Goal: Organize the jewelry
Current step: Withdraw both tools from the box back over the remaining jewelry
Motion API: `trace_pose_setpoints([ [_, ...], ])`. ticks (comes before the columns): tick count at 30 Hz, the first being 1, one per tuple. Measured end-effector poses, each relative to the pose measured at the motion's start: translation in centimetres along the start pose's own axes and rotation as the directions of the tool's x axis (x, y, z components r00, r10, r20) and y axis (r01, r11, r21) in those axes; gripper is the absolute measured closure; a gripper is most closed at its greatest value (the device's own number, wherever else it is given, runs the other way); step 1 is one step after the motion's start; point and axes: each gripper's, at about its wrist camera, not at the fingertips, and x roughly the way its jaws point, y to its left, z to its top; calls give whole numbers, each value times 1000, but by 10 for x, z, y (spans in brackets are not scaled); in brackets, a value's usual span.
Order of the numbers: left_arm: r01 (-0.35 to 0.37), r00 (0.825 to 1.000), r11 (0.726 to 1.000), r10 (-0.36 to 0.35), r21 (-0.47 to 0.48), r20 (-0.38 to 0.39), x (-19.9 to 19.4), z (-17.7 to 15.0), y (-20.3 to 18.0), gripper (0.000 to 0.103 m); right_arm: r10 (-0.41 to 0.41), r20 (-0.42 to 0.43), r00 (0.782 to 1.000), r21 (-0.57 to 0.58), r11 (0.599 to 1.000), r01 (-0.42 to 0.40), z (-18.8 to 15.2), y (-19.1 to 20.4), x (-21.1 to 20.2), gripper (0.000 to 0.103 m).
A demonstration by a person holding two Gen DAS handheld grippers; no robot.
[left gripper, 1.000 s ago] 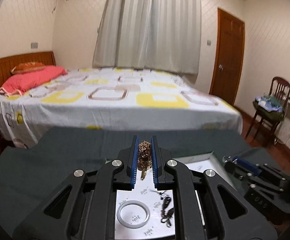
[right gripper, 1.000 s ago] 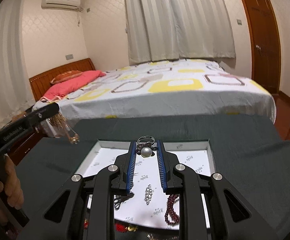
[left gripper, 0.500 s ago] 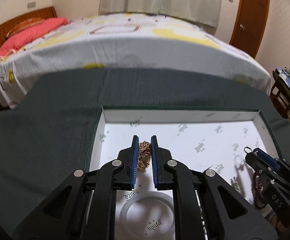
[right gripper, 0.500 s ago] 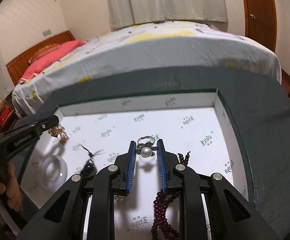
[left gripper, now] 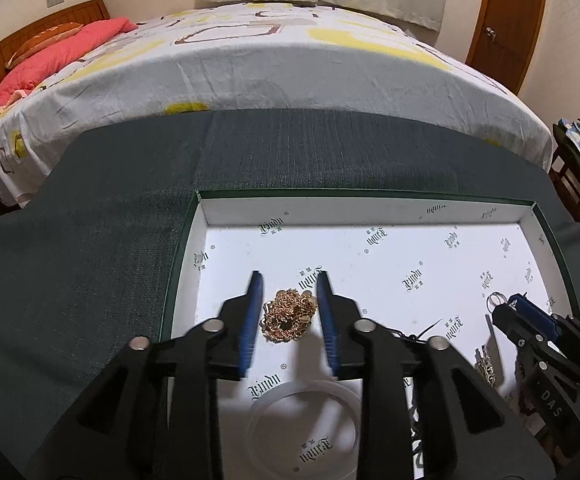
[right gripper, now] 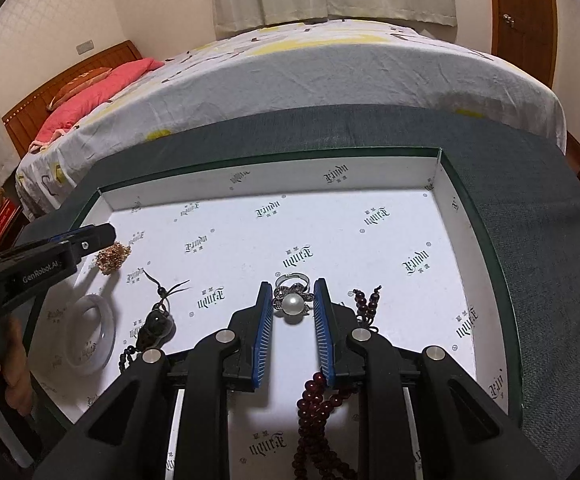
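Note:
A bunched gold chain (left gripper: 288,315) lies on the floor of the white box (left gripper: 369,210) between the spread fingers of my open left gripper (left gripper: 288,280); it also shows in the right wrist view (right gripper: 112,257). My right gripper (right gripper: 293,286) has its jaws slightly apart around a pearl ring (right gripper: 292,301) that sits on the box floor (right gripper: 369,240). The ring's band (left gripper: 494,300) shows at that gripper's tip in the left wrist view.
In the box lie a pale jade bangle (right gripper: 90,330), a dark pendant on a cord (right gripper: 156,326) and a dark red bead strand (right gripper: 321,400). The box stands on a dark green cloth (left gripper: 90,260). A bed (left gripper: 270,64) lies beyond.
Both grippers came down into the box. The left jaws opened and let go of the gold chain. The right jaws widened around the pearl ring, now resting on the box floor.

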Motion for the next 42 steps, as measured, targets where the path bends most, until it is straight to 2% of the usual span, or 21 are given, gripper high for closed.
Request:
trace_pose_setpoints([
  [1,-2,1000,1000,2,1,5,-1,0,0,69,2,3,1000,2,1000,-2,1,0,-1,76],
  [3,-3,1000,1000,3,1,20,-3,0,-1,56,8,15,1000,4,1000,-8,1,0,-3,70],
  [6,-6,999,1000,5,5,47,-8,1,-2,48,13,34,999,6,1000,-13,1,-1,-7,64],
  [14,5,990,1000,-2,-22,139,-42,-6,1,35,38,125,991,8,999,-40,2,0,-46,64],
  [25,25,963,999,-16,-30,269,-123,-49,-2,32,50,196,979,5,999,-52,-32,-8,-114,64],
  [36,6,957,999,4,-33,289,-161,-112,-10,32,12,177,984,-9,1000,-10,-91,-20,-153,64],
  [42,-8,966,1000,14,-22,258,-164,-142,-17,32,-15,132,991,-13,1000,17,-117,-27,-150,64],
])
